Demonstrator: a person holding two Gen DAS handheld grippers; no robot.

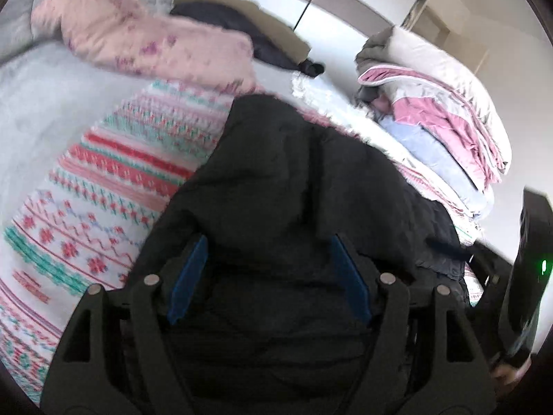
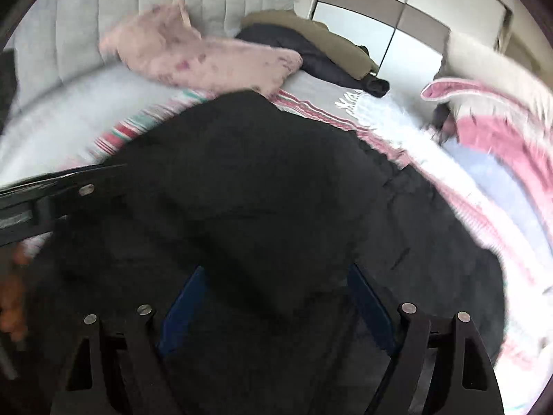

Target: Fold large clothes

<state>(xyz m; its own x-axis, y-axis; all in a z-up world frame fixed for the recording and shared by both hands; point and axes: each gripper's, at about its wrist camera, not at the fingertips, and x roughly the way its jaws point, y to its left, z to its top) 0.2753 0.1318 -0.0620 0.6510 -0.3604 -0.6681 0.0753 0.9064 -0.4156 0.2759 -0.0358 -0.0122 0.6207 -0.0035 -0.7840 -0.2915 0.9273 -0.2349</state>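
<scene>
A large black padded jacket (image 1: 276, 180) lies on the patterned blanket (image 1: 86, 207) on the bed; it also fills the right wrist view (image 2: 249, 186). My left gripper (image 1: 269, 245) is open, its blue pads (image 1: 188, 276) spread wide over the jacket's near part. My right gripper (image 2: 276, 276) is open too, blue pads (image 2: 181, 306) apart above the jacket. The left gripper's body (image 2: 52, 193) shows at the left of the right wrist view, and the right gripper's body (image 1: 528, 259) at the right edge of the left wrist view.
A pink floral quilt (image 1: 148, 38) lies at the head of the bed by the grey headboard (image 2: 138, 0). A dark and olive garment (image 1: 262, 34) lies behind it. A stack of folded clothes (image 1: 442, 114) sits at the right. A wardrobe (image 2: 397, 17) stands behind.
</scene>
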